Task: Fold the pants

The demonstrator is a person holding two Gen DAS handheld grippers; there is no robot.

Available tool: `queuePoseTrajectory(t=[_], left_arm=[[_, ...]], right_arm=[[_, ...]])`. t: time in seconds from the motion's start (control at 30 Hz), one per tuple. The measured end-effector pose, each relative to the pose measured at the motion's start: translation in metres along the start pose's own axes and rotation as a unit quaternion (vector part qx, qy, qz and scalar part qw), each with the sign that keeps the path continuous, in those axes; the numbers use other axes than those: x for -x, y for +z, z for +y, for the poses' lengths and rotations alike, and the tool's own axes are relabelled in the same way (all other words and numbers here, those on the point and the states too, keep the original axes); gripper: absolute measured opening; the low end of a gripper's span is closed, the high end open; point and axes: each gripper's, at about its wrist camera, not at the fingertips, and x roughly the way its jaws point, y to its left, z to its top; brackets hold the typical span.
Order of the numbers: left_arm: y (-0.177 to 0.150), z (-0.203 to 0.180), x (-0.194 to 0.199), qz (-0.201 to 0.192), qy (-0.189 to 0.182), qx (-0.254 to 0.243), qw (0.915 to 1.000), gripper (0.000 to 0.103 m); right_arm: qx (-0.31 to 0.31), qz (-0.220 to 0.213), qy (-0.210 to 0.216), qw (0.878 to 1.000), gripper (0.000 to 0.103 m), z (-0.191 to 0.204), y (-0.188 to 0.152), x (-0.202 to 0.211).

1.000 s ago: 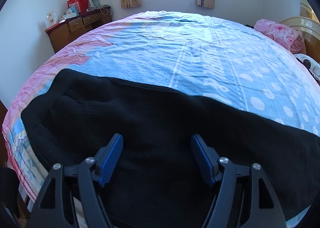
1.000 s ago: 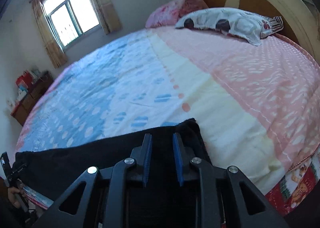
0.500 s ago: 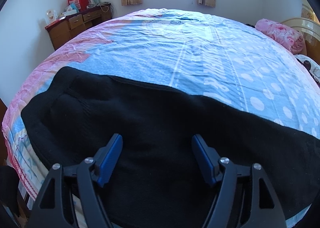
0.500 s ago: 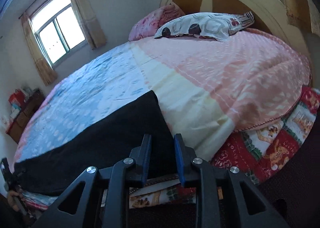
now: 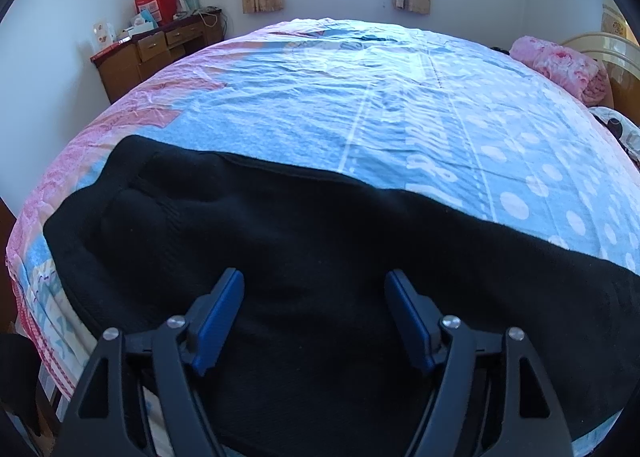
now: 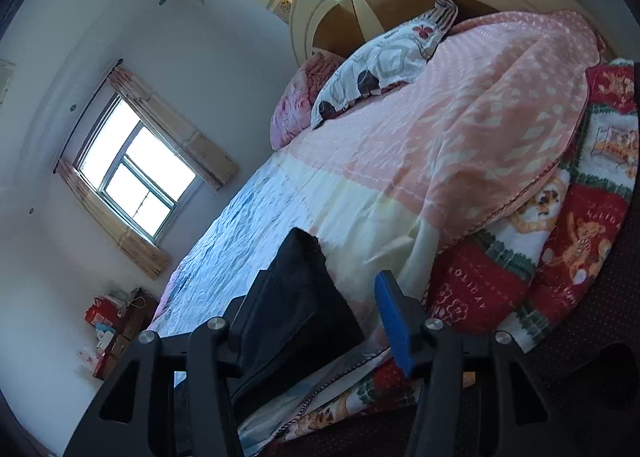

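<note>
Black knit fabric fills the lower half of the left wrist view: the pants [image 5: 320,257] lie flat along the near edge of the bed [image 5: 360,105], long axis running side to side, one end rounding off at the left, the other running out of frame at the right. The left gripper [image 5: 314,297] hovers right over them, jaws spread wide with nothing between the blue pads, cloth directly below and ahead.

Over to the right gripper [image 6: 320,297], and it is tilted hard. Its jaws stand apart too, and the squared-off end of the pants [image 6: 296,297] sits in the gap, close against the left finger, while the blue pad [image 6: 394,321] on the other side is clear of it (no pinch, as far as I can judge). So the right gripper is the one at an end of the garment; the left is nearer the middle.

Hard to read: whether this end hangs off the bed edge or lies on it, since the fingers cover the lower part. Folds in the black knit barely show.
</note>
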Motion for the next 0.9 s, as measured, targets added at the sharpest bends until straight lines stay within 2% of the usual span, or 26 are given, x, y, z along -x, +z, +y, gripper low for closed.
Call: queuePoseTrajectory(t=[0.17, 0.2, 0.27, 0.3, 0.37, 0.47, 0.57, 0.6, 0.7, 0.8, 0.9], left_arm=[[-0.001, 0.000, 0.000, -0.001, -0.001, -0.001, 1.0000, 0.076], [-0.001, -0.001, 0.000, -0.002, 0.000, -0.003, 1.0000, 0.076], [-0.001, -0.001, 0.000, -0.003, 0.000, -0.004, 1.0000, 0.076], [-0.001, -0.001, 0.000, -0.004, 0.000, -0.004, 1.0000, 0.076], [-0.002, -0.001, 0.000, -0.006, 0.001, -0.004, 1.0000, 0.076], [-0.001, -0.001, 0.001, -0.006, 0.001, -0.007, 1.0000, 0.076], [-0.002, -0.003, 0.010, -0.017, 0.013, 0.000, 0.9998, 0.077], [-0.001, -0.005, 0.013, -0.022, 0.012, -0.005, 0.9997, 0.077], [0.003, -0.024, 0.034, -0.054, 0.007, -0.042, 0.9976, 0.077], [0.007, -0.052, 0.058, -0.087, -0.029, -0.077, 0.9928, 0.077], [0.009, -0.092, 0.074, -0.081, -0.110, -0.104, 0.9852, 0.080]], right_arm=[[-0.012, 0.068, -0.009, 0.998, 0.054, 0.007, -0.028, -0.023], [-0.005, 0.064, -0.010, 0.998, 0.053, 0.012, -0.031, -0.023], [0.037, 0.041, -0.026, 0.998, 0.034, 0.029, -0.032, -0.017], [0.060, 0.033, -0.040, 0.997, 0.032, 0.038, -0.030, -0.015], [0.079, 0.021, -0.037, 0.996, 0.032, 0.048, -0.026, -0.012], [0.074, 0.009, -0.026, 0.997, 0.032, 0.046, -0.025, -0.012], [0.071, 0.006, -0.052, 0.996, 0.032, 0.041, -0.029, -0.009], [0.078, -0.001, -0.059, 0.995, 0.032, 0.043, -0.030, -0.005], [0.103, -0.012, -0.042, 0.994, 0.032, 0.054, -0.030, 0.000], [0.128, -0.014, -0.036, 0.991, 0.032, 0.062, -0.028, -0.002], [0.092, -0.008, -0.016, 0.996, 0.032, 0.048, -0.025, -0.006]])
